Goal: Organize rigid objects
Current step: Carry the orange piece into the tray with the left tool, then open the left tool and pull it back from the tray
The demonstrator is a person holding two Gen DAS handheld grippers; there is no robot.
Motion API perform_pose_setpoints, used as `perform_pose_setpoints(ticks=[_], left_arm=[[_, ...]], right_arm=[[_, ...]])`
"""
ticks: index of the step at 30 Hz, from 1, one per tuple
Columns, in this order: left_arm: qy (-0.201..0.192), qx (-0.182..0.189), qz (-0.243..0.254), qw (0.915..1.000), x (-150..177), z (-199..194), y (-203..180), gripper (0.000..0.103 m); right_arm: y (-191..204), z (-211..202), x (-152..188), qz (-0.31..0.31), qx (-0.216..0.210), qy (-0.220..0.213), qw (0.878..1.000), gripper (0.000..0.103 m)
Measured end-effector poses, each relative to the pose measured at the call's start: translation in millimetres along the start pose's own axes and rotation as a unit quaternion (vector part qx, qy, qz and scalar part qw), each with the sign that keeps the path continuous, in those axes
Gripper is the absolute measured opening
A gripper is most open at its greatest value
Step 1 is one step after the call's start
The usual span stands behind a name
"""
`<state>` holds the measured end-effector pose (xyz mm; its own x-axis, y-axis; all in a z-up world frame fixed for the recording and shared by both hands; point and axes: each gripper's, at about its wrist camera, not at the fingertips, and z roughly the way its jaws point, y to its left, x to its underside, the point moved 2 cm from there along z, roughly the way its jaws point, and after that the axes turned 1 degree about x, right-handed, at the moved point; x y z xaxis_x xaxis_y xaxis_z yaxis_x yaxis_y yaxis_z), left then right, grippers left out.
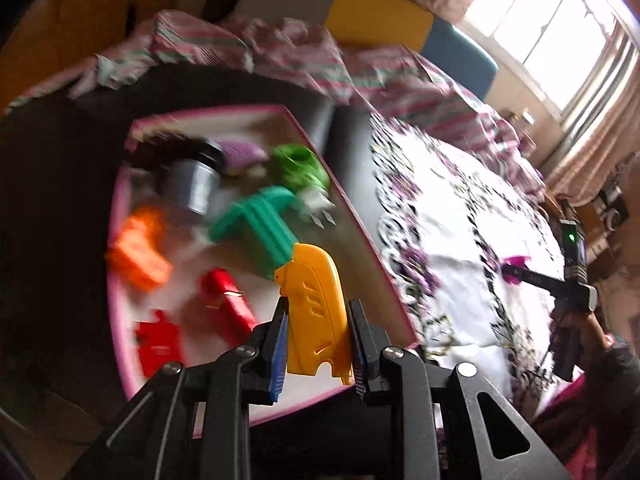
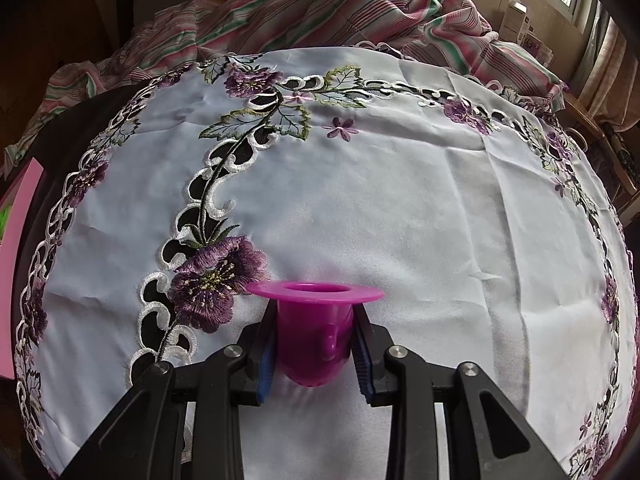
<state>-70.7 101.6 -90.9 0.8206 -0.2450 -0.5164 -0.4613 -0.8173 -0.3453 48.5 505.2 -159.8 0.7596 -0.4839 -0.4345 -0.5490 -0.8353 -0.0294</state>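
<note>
While the left gripper (image 1: 318,340) clamps a yellow plastic piece (image 1: 314,312) lengthwise above the pink-rimmed tray (image 1: 352,200), the right gripper (image 2: 314,342) pinches a magenta flanged plastic cup (image 2: 314,320) over the embroidered white tablecloth (image 2: 400,200), tray leftward.

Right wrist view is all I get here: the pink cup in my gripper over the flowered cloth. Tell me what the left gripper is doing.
Observer: The left gripper is shut on a yellow plastic piece.
Operator: Say where it is.
Observer: It is in front of a pink-rimmed tray, beside the cloth; whether the piece touches the tray is unclear.
Operator: List what the tray holds.
Observer: A green piece, an orange block, red pieces and a grey can, all blurred.
Operator: Find my gripper from there.
Observer: The right gripper, holding the pink cup, is over the cloth's far side.
</note>
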Motion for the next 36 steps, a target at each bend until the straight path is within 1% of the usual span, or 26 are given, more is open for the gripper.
perform_pose_setpoints(ticks=[2, 3, 5, 7, 9, 11, 13, 15, 20, 22, 23, 25, 26, 27, 30, 33, 34, 36], left_arm=[[0.008, -0.008, 0.03, 0.9995, 2, 13, -12, 0.027], [0.014, -0.016, 0.036, 0.9991, 1, 18, -13, 0.027], [0.03, -0.025, 0.037, 0.9986, 1, 32, -10, 0.027], [0.038, -0.05, 0.037, 0.9974, 1, 42, -3, 0.027], [0.033, -0.046, 0.036, 0.9978, 1, 44, 1, 0.027], [0.031, -0.057, 0.04, 0.9971, 1, 43, 2, 0.028], [0.026, -0.066, 0.033, 0.9969, 2, 40, 4, 0.033], [0.021, -0.069, 0.029, 0.997, 3, 34, 6, 0.034], [-0.006, -0.094, 0.031, 0.9951, 4, 13, 8, 0.035], [-0.024, -0.107, 0.026, 0.9937, 3, -1, 10, 0.037], [-0.035, -0.114, 0.026, 0.9925, 3, -7, 11, 0.037], [-0.058, -0.143, 0.036, 0.9873, 3, -20, 11, 0.042], [-0.068, -0.151, 0.042, 0.9852, 3, -26, 10, 0.042], [-0.075, -0.155, 0.043, 0.9841, 3, -31, 11, 0.043], [-0.087, -0.15, 0.028, 0.9845, 3, -44, 15, 0.043], [-0.108, -0.166, 0.026, 0.9799, 4, -57, 16, 0.043], [-0.109, -0.17, 0.026, 0.9791, 5, -58, 16, 0.043], [-0.107, -0.167, 0.016, 0.98, 5, -58, 18, 0.043]], right_arm=[[0, 0, 0, -0.001, 0.0, 0.0, 1.0, 0.032], [0, 0, 0, 0.0, 0.0, 0.0, 1.0, 0.032], [0, 0, 0, -0.002, -0.001, 0.001, 1.0, 0.032], [0, 0, 0, -0.001, -0.001, 0.001, 1.0, 0.032], [0, 0, 0, -0.002, -0.001, 0.002, 1.0, 0.032], [1, 0, 0, -0.004, 0.0, 0.002, 1.0, 0.032], [2, 0, 0, -0.005, 0.001, 0.002, 1.0, 0.032], [2, 0, 0, -0.007, 0.002, 0.001, 1.0, 0.032], [3, 0, 0, -0.009, 0.004, 0.0, 1.0, 0.032], [3, -1, 0, -0.011, 0.006, 0.0, 1.0, 0.032], [3, -1, 0, -0.012, 0.007, -0.001, 1.0, 0.032], [3, -1, 0, -0.013, 0.007, -0.001, 1.0, 0.032], [4, -1, 0, -0.014, 0.008, -0.001, 1.0, 0.032], [4, -1, 0, -0.014, 0.009, -0.001, 1.0, 0.032], [4, -1, 0, -0.01, 0.009, 0.001, 1.0, 0.032], [5, -1, 0, -0.013, 0.013, 0.001, 1.0, 0.032], [5, -1, 0, -0.014, 0.014, 0.001, 1.0, 0.032], [5, -1, 0, -0.014, 0.014, 0.002, 1.0, 0.032]])
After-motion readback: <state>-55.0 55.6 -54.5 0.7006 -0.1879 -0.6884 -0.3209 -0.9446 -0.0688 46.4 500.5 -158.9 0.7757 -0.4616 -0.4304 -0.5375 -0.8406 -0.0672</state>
